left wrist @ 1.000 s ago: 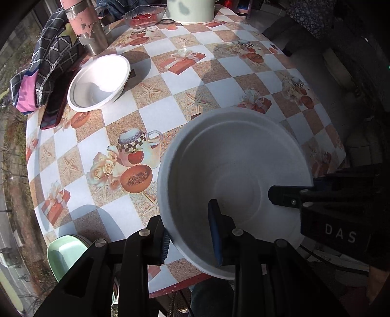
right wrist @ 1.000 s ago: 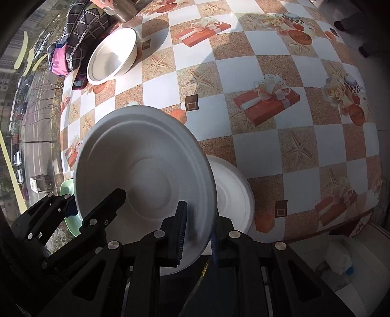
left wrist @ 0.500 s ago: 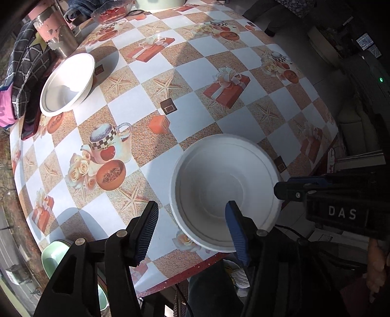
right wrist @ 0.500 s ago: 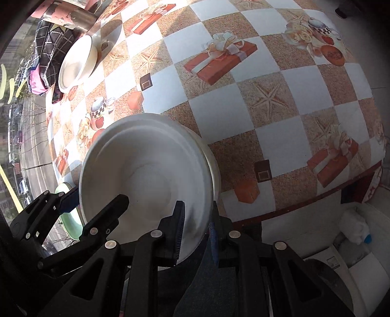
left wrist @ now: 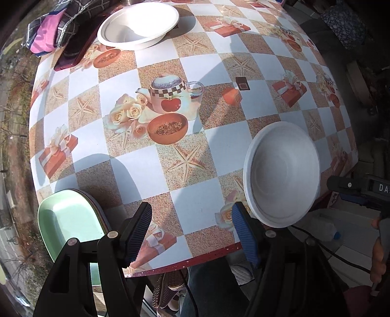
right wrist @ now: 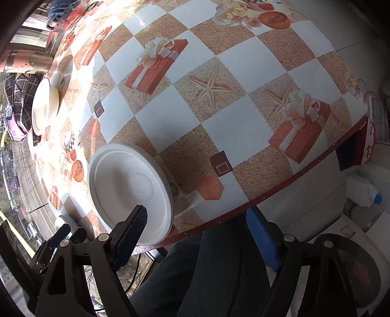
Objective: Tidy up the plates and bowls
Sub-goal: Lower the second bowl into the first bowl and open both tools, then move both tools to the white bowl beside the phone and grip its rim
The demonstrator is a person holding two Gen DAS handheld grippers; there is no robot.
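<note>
Checkered tablecloth (left wrist: 199, 61) held a white plate (right wrist: 129, 192) stacked near its front edge. Both grippers (left gripper (left wrist: 192, 234), right gripper (right wrist: 197, 234)) had just been opening, empty; the far bowl (left wrist: 139, 22) likely needed fetching next.

Both grippers are black plastic frames with silver screws. The left gripper (left wrist: 191, 232) and right gripper (right wrist: 206, 240) each carry ribbed blue pads (right wrist: 262, 240). The person wears dark trousers (right wrist: 214, 275).

White plate (right wrist: 126, 185) atop bowl, table edge (right wrist: 268, 195)
</note>
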